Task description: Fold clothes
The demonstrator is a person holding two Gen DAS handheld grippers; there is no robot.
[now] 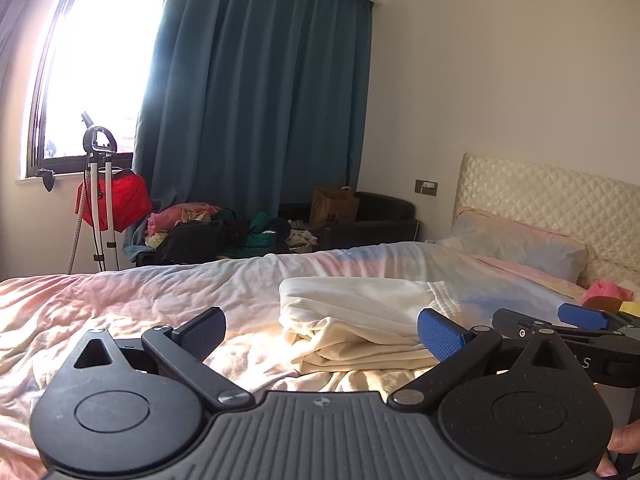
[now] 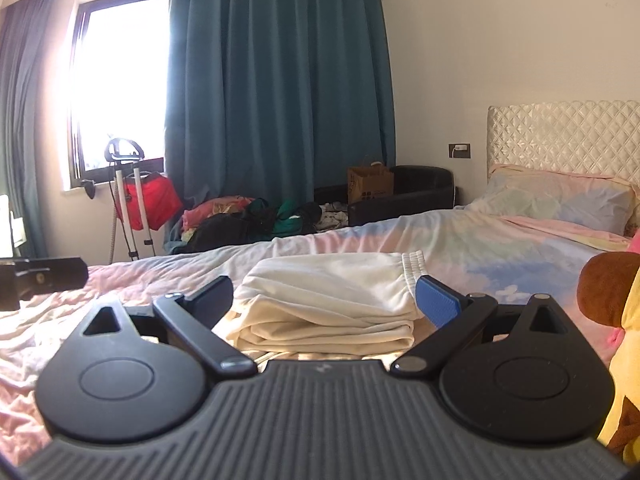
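A cream-white garment with a ribbed elastic waistband lies folded in layers on the pastel bedsheet. It also shows in the right wrist view, just ahead of the fingers. My left gripper is open and empty, low over the bed, with the garment's near edge between and beyond its fingertips. My right gripper is open and empty, straddling the folded stack's near side. The right gripper also shows at the right edge of the left wrist view.
A pillow and quilted headboard lie at the right. A plush toy sits close on the right. Beyond the bed are a clothes pile, a dark armchair with a paper bag, a garment steamer stand and blue curtains.
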